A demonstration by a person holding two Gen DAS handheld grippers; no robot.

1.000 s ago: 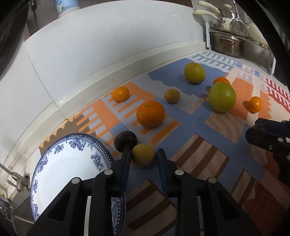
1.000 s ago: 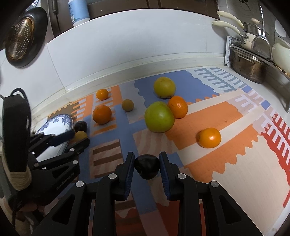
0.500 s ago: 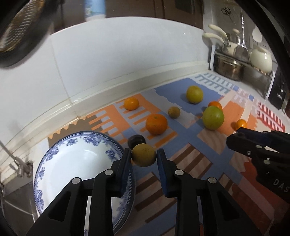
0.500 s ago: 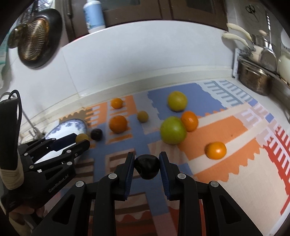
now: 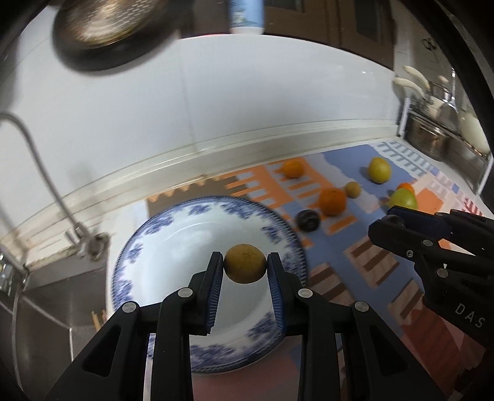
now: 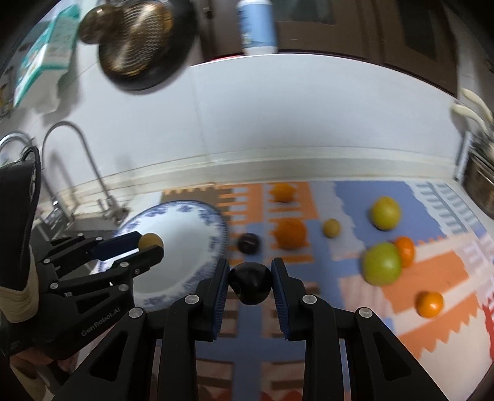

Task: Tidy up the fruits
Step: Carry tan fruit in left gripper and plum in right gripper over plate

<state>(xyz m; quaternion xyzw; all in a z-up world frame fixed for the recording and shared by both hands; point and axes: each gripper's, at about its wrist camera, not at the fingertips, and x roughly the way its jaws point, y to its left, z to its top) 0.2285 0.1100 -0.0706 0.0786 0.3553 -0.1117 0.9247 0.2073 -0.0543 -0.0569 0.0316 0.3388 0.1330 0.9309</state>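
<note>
My left gripper [image 5: 245, 266] is shut on a small yellow-brown fruit [image 5: 244, 262] and holds it above the blue-and-white plate [image 5: 160, 246]. My right gripper [image 6: 250, 279] is shut on a small black fruit [image 6: 250, 282], held above the patterned mat just right of the plate [image 6: 197, 222]. The left gripper [image 6: 151, 245] and its fruit [image 6: 149, 240] also show in the right wrist view. On the mat lie a dark fruit [image 6: 248, 243], oranges [image 6: 290, 233], a small yellow fruit [image 6: 331, 227], a yellow-green fruit [image 6: 386, 212] and a green fruit [image 6: 381, 263].
A sink with a tap [image 6: 89, 163] lies left of the plate. The white backsplash wall [image 5: 247, 101] runs behind the mat. A dish rack with pots [image 5: 438, 123] stands at the far right. A pan [image 6: 139, 40] and a bottle [image 6: 257, 24] are above the wall.
My left gripper has lifted the yellow-brown fruit off the mat and carried it left over the plate. My right gripper has moved left toward the plate with the black fruit.
</note>
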